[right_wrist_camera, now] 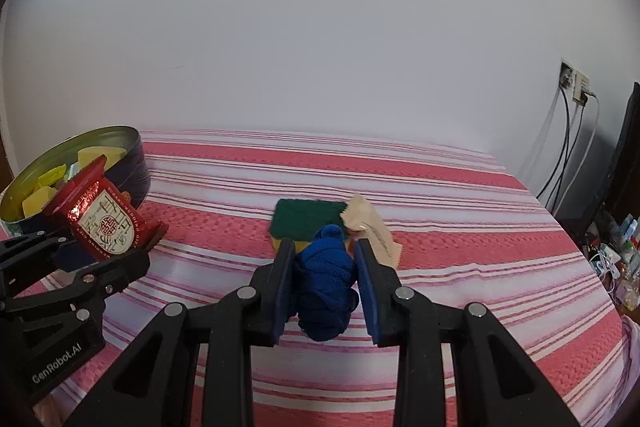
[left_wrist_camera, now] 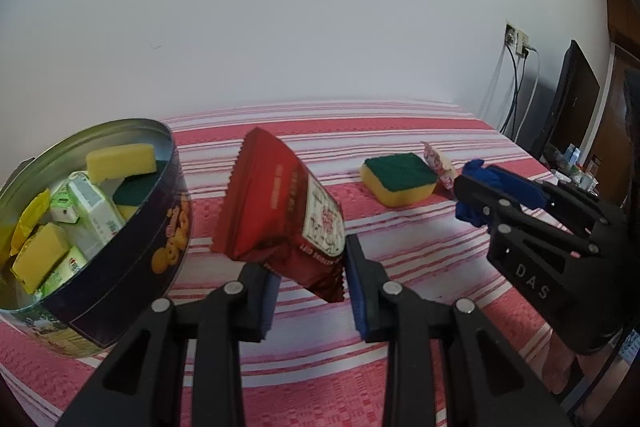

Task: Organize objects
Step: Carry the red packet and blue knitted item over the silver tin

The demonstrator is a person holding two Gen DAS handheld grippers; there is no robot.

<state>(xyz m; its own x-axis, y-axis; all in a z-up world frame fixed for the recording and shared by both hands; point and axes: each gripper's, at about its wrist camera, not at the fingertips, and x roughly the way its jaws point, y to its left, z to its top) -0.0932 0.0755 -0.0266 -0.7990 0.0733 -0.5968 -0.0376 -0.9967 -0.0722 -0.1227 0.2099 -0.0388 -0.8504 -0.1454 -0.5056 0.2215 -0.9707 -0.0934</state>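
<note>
Red snack packet [left_wrist_camera: 284, 211] clenched in your left tool [left_wrist_camera: 310, 291] near the round tin [left_wrist_camera: 120, 267] at left, blue cloth bundle [right_wrist_camera: 326, 283] gripped by your right tool [right_wrist_camera: 324, 283], sponge [right_wrist_camera: 306, 217] just beyond on the striped bed [right_wrist_camera: 480, 267].

This looks like a room in a home, most likely a bedroom. The broad surface is covered by a red and white striped woven cover [right_wrist_camera: 440, 227] like a bedspread, running up to a plain white wall [right_wrist_camera: 320, 27]. On that wall, to the right of the cover, a socket [right_wrist_camera: 576, 83] has cables [right_wrist_camera: 560, 155] hanging down. Below the socket stands a dark flat screen [left_wrist_camera: 572, 99], with small bottles and clutter [right_wrist_camera: 620, 251] beside it.
</note>
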